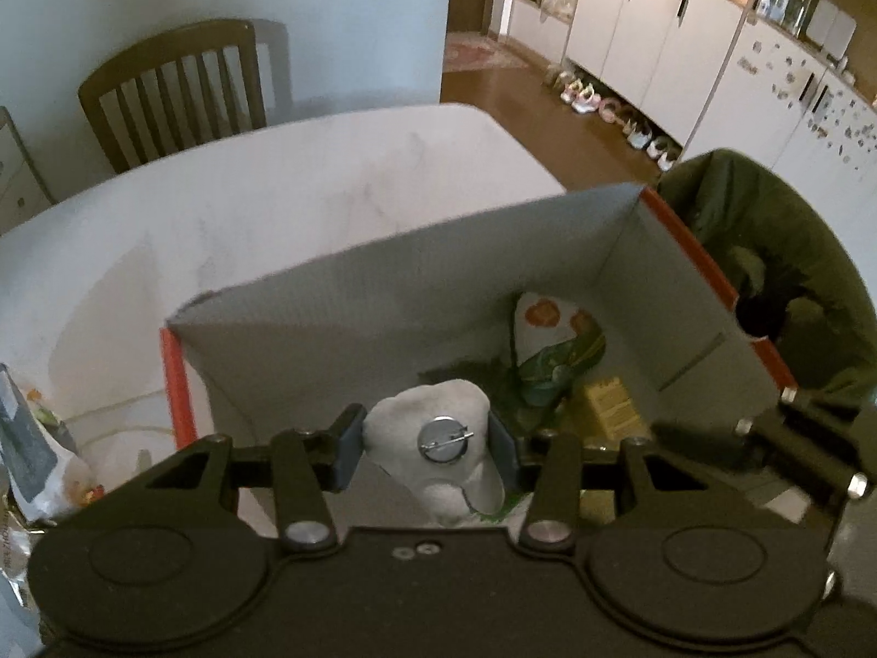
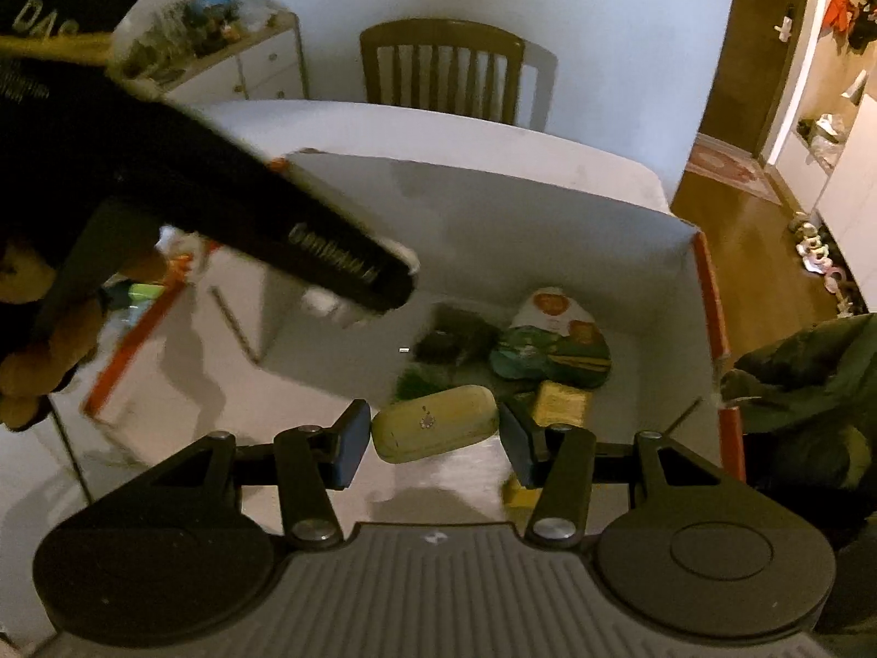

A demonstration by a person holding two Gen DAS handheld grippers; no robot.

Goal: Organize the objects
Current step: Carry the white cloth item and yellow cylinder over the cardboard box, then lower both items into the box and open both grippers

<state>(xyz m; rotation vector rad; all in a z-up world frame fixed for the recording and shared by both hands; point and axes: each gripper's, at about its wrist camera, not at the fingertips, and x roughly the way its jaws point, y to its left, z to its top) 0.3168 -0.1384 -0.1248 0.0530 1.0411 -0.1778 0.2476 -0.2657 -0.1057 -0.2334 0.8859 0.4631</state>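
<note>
foil packets lie on the white table off to the left of the left gripper, outside the cardboard box with its grey inside and orange-red edges. left gripper's jaws are closed part-way onto a white felt piece with a round metal pin-back on its face, both blue pads touching its sides, and it is held over the near part of the box. ahead of that gripper and to its right, on the box floor, sit a floral pouch, some dark green stuff just beside it, and a small yellow box. further right, outside the box wall, a dark green garment is bunched up. in the right wrist view the left gripper reaches in from the upper left, white felt showing at its tip, above the box's left half. right gripper stands with its jaws spread wide and nothing gripped; a pale yellow glasses case lies on the box floor between them, close to the left pad and apart from the right one. just beyond the right finger is the small yellow box, and past it the floral pouch. a wooden chair stands beyond the table's far edge.
</note>
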